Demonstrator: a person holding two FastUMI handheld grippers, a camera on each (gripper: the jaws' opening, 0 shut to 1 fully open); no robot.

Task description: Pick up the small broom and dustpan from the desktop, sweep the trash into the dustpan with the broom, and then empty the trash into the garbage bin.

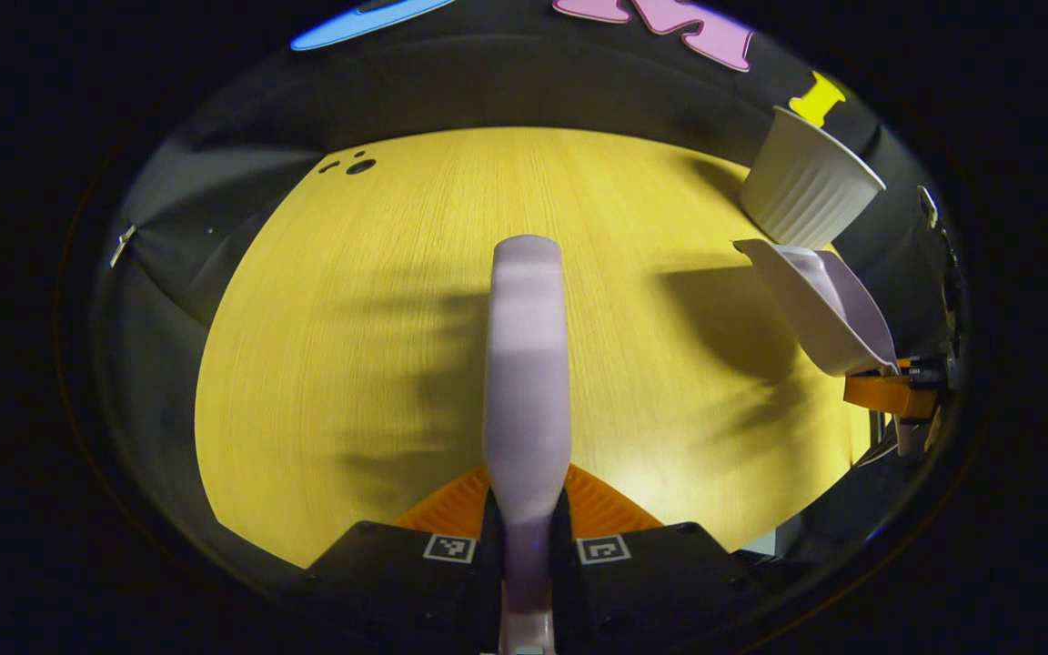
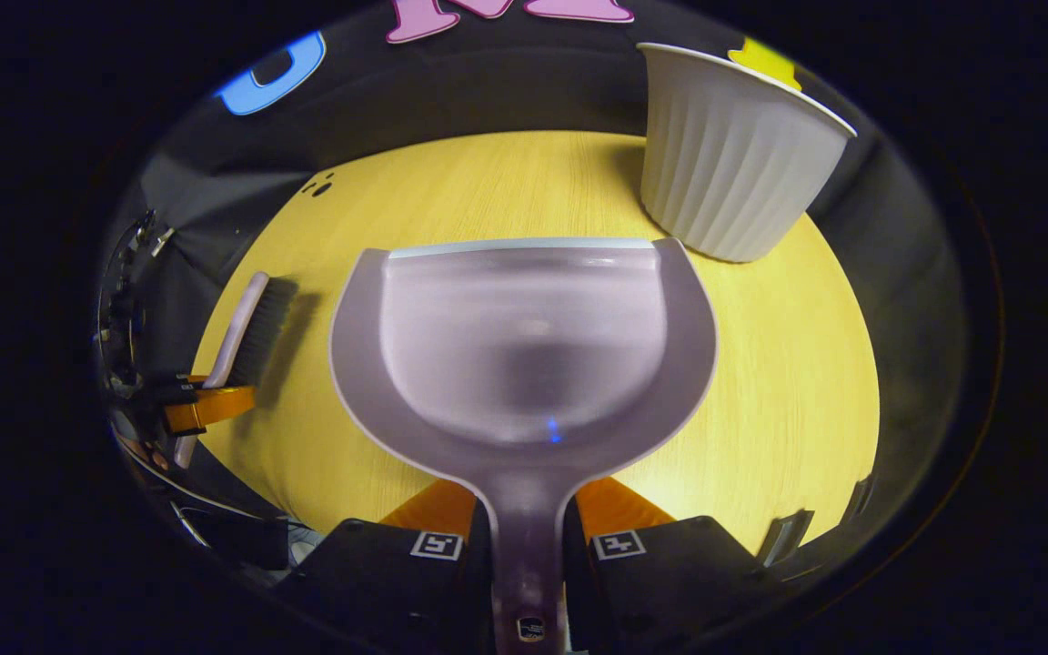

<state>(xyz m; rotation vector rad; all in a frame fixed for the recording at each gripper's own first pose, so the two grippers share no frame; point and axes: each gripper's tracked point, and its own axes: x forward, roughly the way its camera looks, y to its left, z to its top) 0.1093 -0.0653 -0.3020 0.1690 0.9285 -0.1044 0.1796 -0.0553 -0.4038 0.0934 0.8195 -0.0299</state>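
No legible writing on broom [image 1: 526, 364], dustpan [image 2: 524, 346].

Yellow wood-grain desk [image 2: 788, 382]. Pale lilac dustpan [image 2: 524, 337], white edge. White ribbed bin [image 2: 729, 155], upper right. Lilac broom [image 1: 527, 364]; dark bristles at left in the right gripper view.

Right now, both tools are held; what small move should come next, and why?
Probably set both tools down. The dustpan, clamped in the right gripper, looks empty beside the garbage bin, the left gripper holds the broom, and I see no trash on the table.
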